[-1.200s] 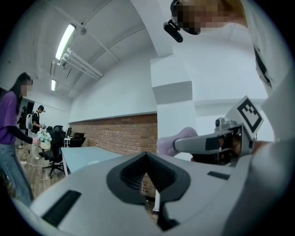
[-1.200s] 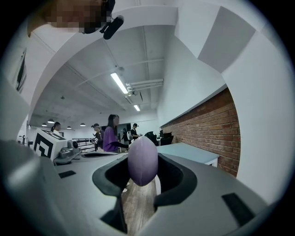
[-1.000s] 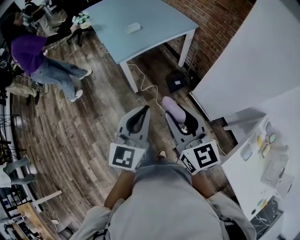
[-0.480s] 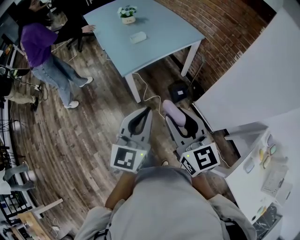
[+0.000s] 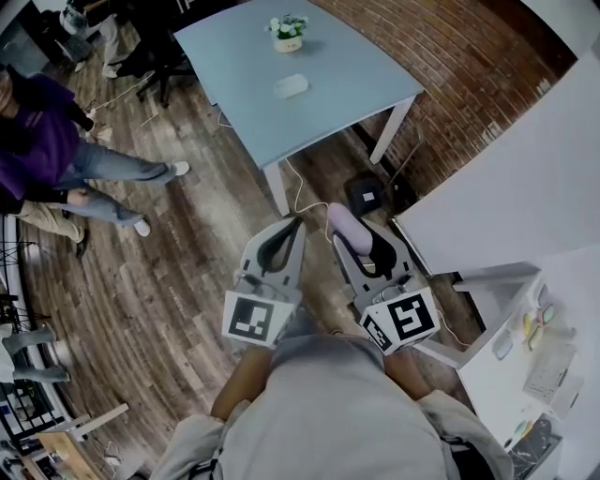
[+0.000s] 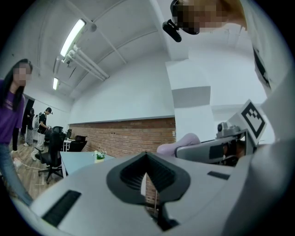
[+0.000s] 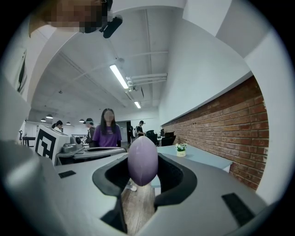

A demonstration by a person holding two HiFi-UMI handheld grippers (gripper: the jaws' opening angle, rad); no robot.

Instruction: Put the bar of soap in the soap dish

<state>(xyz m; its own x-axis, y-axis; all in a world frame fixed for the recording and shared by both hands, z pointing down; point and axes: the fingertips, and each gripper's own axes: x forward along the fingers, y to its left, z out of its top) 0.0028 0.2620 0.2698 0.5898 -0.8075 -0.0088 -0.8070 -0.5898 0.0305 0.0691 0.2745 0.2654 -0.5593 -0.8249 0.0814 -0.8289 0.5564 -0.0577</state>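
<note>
A lilac oval bar of soap [image 5: 343,223] sticks out of my right gripper [image 5: 354,236], which is shut on it. In the right gripper view the soap [image 7: 142,160] stands upright between the dark pads [image 7: 171,177]. My left gripper [image 5: 292,225] is held level beside it, jaws shut with nothing in them; its tips meet in the left gripper view [image 6: 146,156], where the soap [image 6: 182,142] shows to the right. Ahead stands a pale blue table [image 5: 328,94] with a small white soap dish [image 5: 292,86] and a little flower pot [image 5: 288,28] on it.
A person in purple [image 5: 42,122] stands at the left on the wooden floor. A black box [image 5: 367,195] with a white cable lies by the table leg near the brick wall [image 5: 469,66]. A white counter [image 5: 506,375] with small items is at the right.
Both grippers have moved forward together toward the blue table, which now sits lower in the head view. The person in purple has shifted left. The grip on the soap is unchanged.
</note>
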